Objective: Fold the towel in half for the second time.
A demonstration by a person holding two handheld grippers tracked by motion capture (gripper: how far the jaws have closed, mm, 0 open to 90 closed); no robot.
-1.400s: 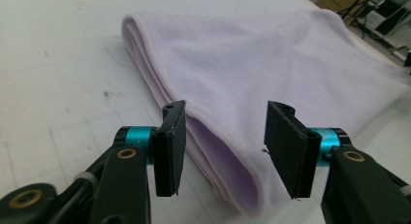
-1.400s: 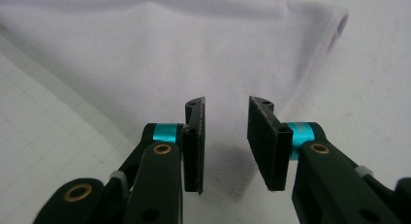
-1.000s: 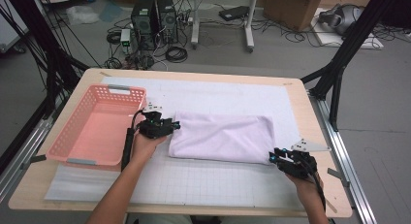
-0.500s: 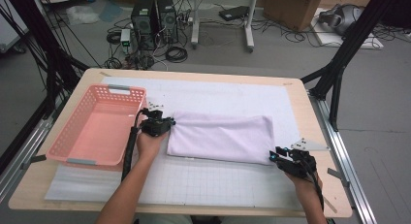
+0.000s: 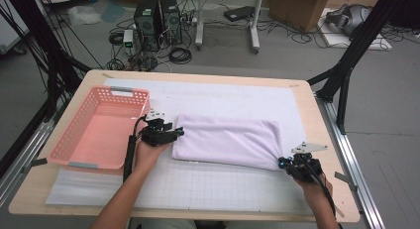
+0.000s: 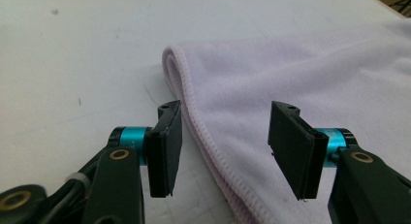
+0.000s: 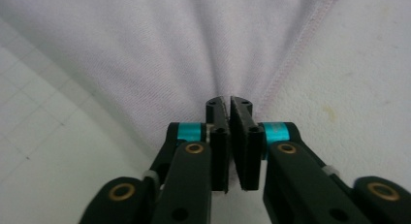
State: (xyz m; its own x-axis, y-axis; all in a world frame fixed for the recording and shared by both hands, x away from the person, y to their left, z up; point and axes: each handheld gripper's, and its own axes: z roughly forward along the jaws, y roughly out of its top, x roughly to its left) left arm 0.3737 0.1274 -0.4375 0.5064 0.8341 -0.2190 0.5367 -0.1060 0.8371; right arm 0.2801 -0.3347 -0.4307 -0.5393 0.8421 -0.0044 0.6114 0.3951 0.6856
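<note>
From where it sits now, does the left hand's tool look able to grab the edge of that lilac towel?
Probably yes. The left gripper is open, its fingers either side of the towel's folded edge, with nothing in between. The right gripper already pinches the far corner.

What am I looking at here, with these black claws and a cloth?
A person holds a hand-held gripper in each hand. One picture looks down from above; two come from cameras riding on each gripper. On the table lie a folded lilac towel and a pink basket. The right gripper is shut on the towel's corner, its jaws having just been closing. The left gripper is open around the towel's other end, its jaws having just been opening, pads not pressing.
</note>
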